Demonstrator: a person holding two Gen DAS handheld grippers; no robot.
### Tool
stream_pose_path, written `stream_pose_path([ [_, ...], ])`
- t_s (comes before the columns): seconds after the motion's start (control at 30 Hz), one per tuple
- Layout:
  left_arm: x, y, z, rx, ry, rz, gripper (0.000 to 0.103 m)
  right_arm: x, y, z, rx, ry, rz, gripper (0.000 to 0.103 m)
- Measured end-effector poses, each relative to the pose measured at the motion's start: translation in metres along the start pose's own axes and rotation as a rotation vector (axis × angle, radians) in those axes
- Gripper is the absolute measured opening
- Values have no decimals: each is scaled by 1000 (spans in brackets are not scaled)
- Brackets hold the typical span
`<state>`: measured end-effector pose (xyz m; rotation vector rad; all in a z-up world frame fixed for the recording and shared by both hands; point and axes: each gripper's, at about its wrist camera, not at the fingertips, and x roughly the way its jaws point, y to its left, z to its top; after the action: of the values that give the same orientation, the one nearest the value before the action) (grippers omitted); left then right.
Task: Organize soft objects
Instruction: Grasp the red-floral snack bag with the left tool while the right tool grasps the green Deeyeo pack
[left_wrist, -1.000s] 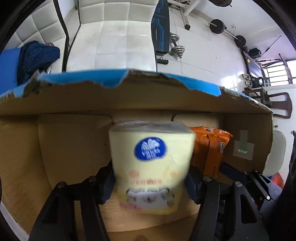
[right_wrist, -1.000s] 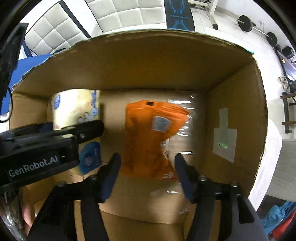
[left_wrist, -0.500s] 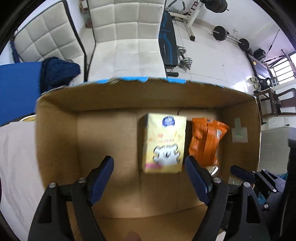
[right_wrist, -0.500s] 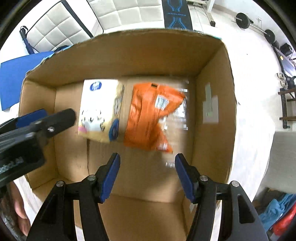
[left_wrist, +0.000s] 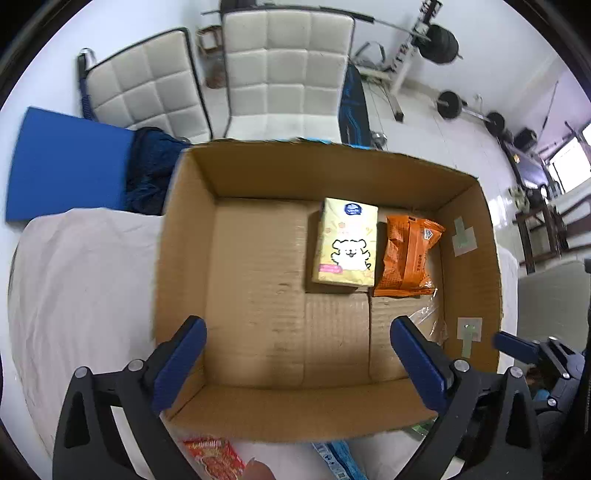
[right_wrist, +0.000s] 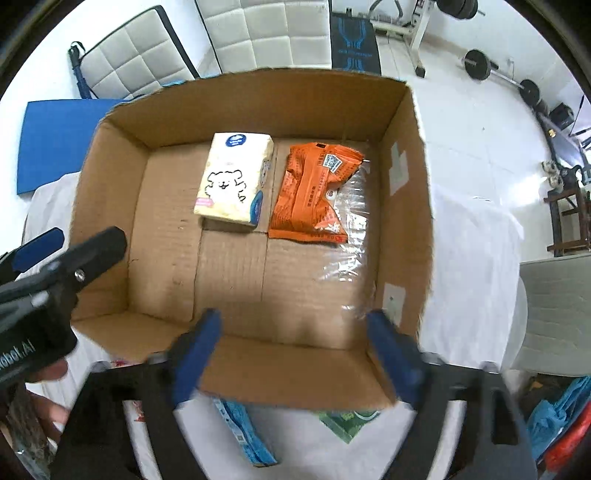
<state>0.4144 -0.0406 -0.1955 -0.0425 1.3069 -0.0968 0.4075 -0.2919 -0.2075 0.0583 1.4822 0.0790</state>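
A yellow tissue pack (left_wrist: 345, 247) with a white dog print lies flat on the floor of the open cardboard box (left_wrist: 258, 177), beside an orange snack bag (left_wrist: 408, 254). Both also show in the right wrist view, the tissue pack (right_wrist: 232, 184) left of the orange bag (right_wrist: 314, 192) inside the box (right_wrist: 258, 107). My left gripper (left_wrist: 295, 354) is open and empty above the box's near side. My right gripper (right_wrist: 295, 347) is open and empty above the near wall. The left gripper also shows at the left of the right wrist view (right_wrist: 70, 251).
The box stands on a white cloth (left_wrist: 81, 280). A red packet (left_wrist: 212, 458), a blue packet (right_wrist: 243, 428) and a green packet (right_wrist: 347, 421) lie on the cloth in front of the box. White chairs (left_wrist: 288, 74) and a blue mat (left_wrist: 66, 166) are behind.
My left gripper let go of the tissue pack in the box and both grippers rose up and back, away from the box floor. The orange bag stays where it lay.
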Motion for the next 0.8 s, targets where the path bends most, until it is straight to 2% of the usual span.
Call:
stream_pose_path([
  [0.03, -7, 3, -4, -10, -20, 7, 103, -3, 1, -2, 0, -20, 4, 103],
  [0.27, -56, 3, -38, -9, -129, 32, 103, -48, 8, -41, 6, -185, -12, 103],
  [0.4, -82, 0, -60, -2, -182, 48, 103, -67, 11, -58, 4, -210, 1, 103],
  [0.5, -99, -1, -76, 1, -215, 60, 103, -82, 18, -73, -21, -242, -21, 103],
  [0.6, -107, 2, -87, -7, -201, 38, 103, -94, 22, -88, -26, -259, -5, 103],
  [0.7, -114, 21, -108, -77, -162, 13, 103, -100, 12, -104, 6, -235, 64, 103],
  [0.8, -115, 44, -135, -132, -139, 54, 103, -85, -17, -119, 94, -177, 108, 103],
])
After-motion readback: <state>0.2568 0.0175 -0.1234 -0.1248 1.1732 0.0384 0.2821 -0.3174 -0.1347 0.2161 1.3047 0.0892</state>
